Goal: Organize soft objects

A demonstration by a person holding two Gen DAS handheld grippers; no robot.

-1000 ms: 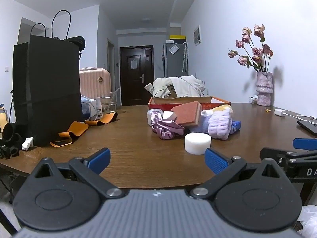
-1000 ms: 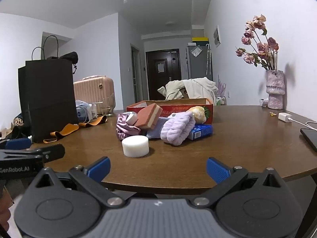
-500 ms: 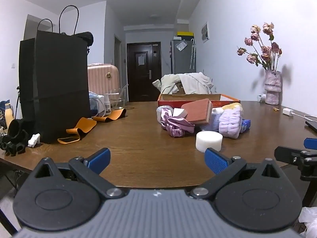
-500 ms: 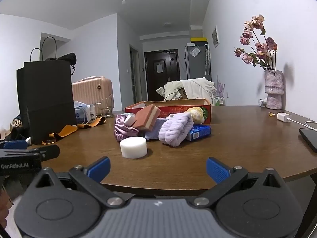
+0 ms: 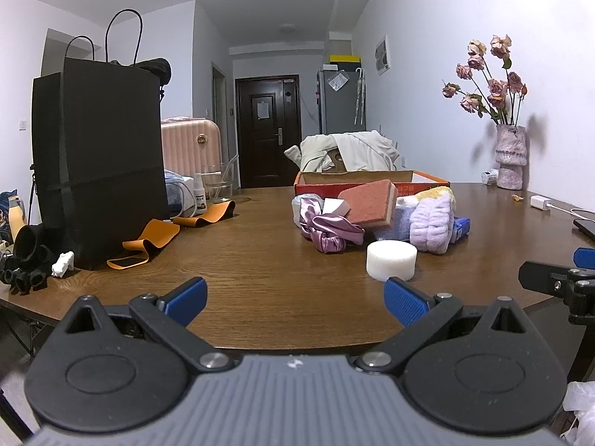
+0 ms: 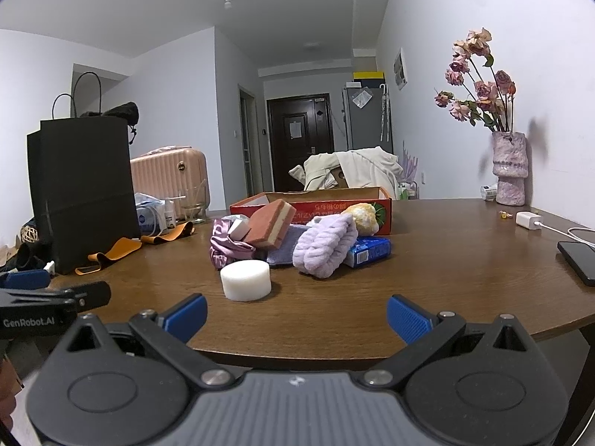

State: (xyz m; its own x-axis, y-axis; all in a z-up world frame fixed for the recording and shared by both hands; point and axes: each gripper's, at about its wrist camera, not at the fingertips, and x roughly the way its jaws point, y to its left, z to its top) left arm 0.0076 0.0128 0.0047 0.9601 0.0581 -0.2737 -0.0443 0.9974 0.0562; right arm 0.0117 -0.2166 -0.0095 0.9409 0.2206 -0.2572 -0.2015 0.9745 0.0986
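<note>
Nothing's been sorted yet: soft pile (image 6: 297, 241) is left before the red box (image 6: 312, 204), both grippers (image 5: 293, 299) (image 6: 295, 314) held released.

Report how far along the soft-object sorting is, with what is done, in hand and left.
Done: nothing visibly; no item is seen inside the red cardboard box.
In hand: nothing. The left hand-held gripper and right hand-held gripper are both open at the table's near edge.
Left: the white round foam puck, lilac fluffy headband, purple satin scrunchie and orange sponge block lie on the brown wooden table.
</note>
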